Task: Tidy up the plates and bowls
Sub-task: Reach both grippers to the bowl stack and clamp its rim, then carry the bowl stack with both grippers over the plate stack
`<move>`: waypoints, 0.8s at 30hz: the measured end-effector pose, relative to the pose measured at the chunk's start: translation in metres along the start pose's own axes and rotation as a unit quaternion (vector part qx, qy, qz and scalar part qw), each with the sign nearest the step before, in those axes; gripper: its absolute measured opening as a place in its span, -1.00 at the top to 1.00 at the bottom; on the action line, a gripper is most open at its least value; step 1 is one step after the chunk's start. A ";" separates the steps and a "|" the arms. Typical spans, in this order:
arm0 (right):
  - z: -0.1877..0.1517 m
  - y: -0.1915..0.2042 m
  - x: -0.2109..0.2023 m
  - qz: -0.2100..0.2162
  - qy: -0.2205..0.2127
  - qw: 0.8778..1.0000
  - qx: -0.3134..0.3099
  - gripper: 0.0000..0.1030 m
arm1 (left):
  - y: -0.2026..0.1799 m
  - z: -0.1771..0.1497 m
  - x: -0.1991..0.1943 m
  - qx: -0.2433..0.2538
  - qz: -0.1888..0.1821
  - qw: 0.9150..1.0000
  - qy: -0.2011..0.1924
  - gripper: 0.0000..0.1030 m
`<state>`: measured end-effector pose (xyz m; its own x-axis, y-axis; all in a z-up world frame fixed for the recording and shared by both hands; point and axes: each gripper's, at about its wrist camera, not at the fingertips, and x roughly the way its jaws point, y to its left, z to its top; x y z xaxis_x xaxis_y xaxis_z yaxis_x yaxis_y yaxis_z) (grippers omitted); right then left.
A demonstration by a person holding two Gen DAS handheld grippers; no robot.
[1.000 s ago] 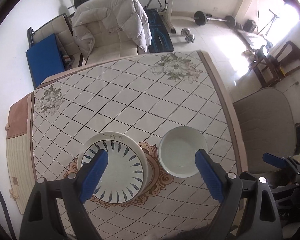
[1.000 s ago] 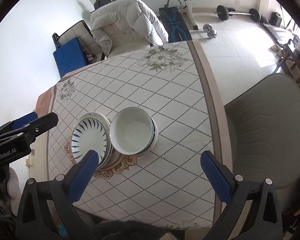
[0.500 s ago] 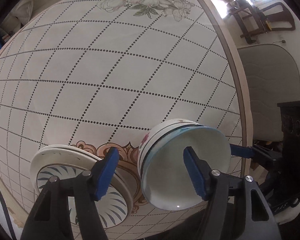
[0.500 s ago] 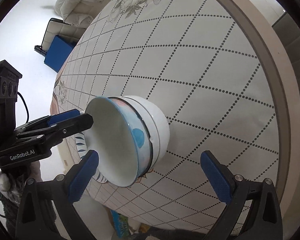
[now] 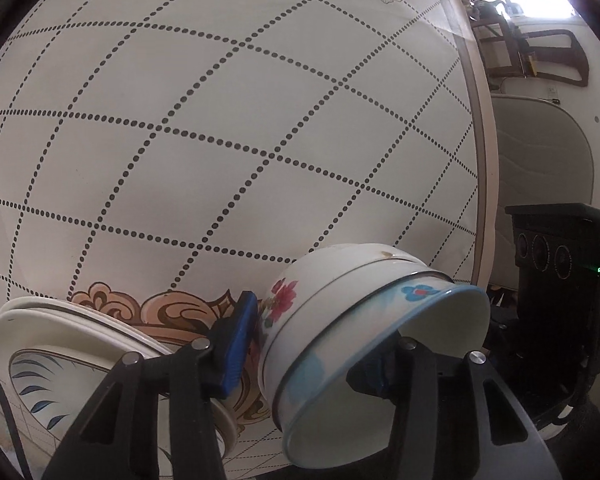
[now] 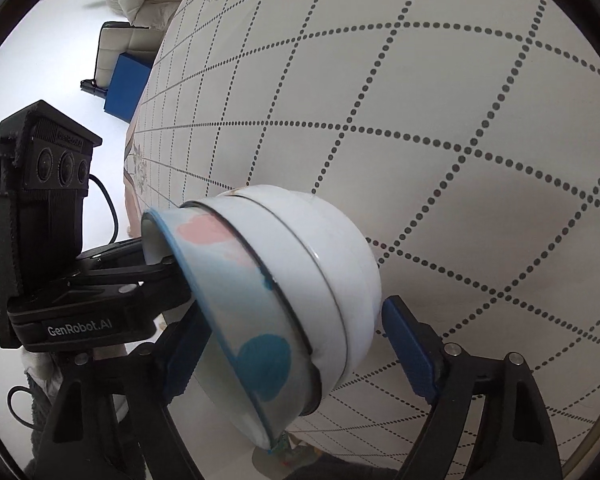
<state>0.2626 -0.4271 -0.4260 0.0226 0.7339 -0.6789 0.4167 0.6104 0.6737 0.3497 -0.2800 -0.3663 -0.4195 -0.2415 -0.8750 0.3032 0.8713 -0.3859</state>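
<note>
Both grippers, left point(image 5: 304, 344) and right point(image 6: 296, 340), close their jaws across the stacked bowls point(image 5: 364, 328) on the table point(image 5: 220, 120), plates point(image 5: 60, 344) at nine o'clock.

Both wrist cameras sit very close above the worktop point(image 5: 220, 140), looking forward along their jaws. They share the stacked bowls point(image 5: 364, 320) point(image 6: 292, 292), viewed from opposite sides.
</note>
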 end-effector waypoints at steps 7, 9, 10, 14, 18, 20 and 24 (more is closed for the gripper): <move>0.002 -0.004 0.014 -0.003 0.003 1.000 0.003 -0.34 | 0.004 -0.004 0.000 -0.012 -0.011 1.000 -0.012 0.12; 0.002 -0.004 0.014 -0.008 -0.001 1.000 0.000 -0.25 | 0.003 -0.004 -0.003 -0.011 -0.003 1.000 -0.019 0.12; -0.002 -0.008 0.010 -0.012 -0.002 1.000 0.001 -0.15 | 0.002 -0.004 -0.003 -0.012 -0.001 1.000 -0.020 0.12; -0.005 -0.010 0.006 -0.012 -0.003 1.000 -0.002 -0.12 | 0.001 -0.004 -0.002 -0.017 0.003 1.000 -0.020 0.12; -0.007 -0.010 0.006 -0.014 0.003 1.000 -0.003 -0.12 | -0.007 -0.005 0.006 -0.017 0.011 1.000 -0.015 0.12; -0.009 -0.012 0.005 -0.008 0.005 1.000 0.002 -0.12 | -0.010 -0.006 0.006 -0.017 0.016 1.000 -0.014 0.12; -0.011 -0.013 0.001 0.000 0.005 1.000 0.006 -0.12 | -0.013 -0.008 0.001 -0.016 0.023 0.999 -0.017 0.12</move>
<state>0.2469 -0.4315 -0.4320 0.0131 0.7369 -0.6759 0.4269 0.6071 0.6702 0.3384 -0.2887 -0.3601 -0.3770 -0.2149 -0.9009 0.2938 0.8947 -0.3364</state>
